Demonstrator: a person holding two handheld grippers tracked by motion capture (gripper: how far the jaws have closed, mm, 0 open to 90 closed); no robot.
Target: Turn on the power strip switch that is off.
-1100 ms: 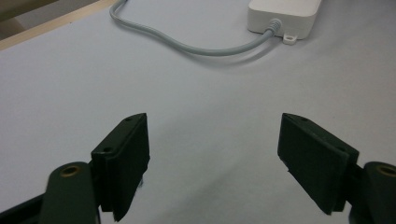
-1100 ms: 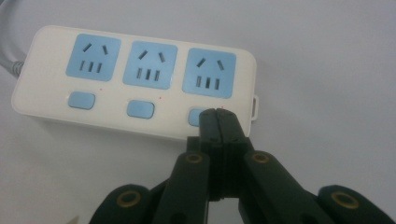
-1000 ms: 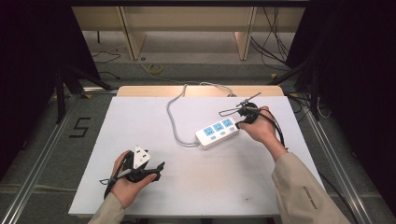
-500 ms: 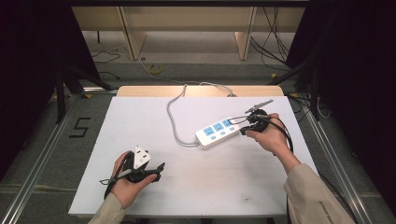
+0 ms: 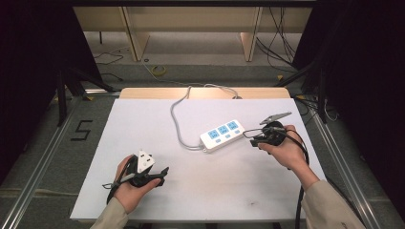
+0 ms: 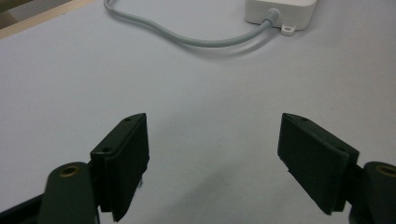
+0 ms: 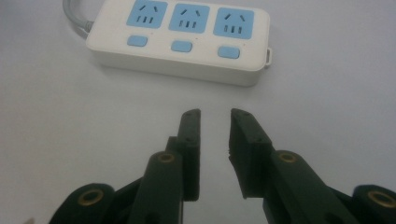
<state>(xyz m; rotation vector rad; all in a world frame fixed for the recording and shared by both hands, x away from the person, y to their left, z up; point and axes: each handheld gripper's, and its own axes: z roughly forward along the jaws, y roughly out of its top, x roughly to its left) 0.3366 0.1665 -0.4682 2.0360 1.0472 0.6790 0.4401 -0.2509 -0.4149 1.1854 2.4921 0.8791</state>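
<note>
Counting one power strip (image 7: 180, 39), three sockets, three switches | just ahead of right gripper (image 7: 215, 122), jaws narrowly parted, just opening, empty | left gripper (image 6: 215, 135) wide, bare table (image 5: 229, 191) ahead

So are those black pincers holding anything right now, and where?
Nothing: the left gripper and right gripper are both open and empty; the power strip lies untouched.

R gripper (image 5: 252, 137) off power strip (image 5: 222, 135) — fingers just opening, nothing between.

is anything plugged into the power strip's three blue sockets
No, in the right gripper view all three blue sockets of the power strip are bare, with no plug in any.
</note>
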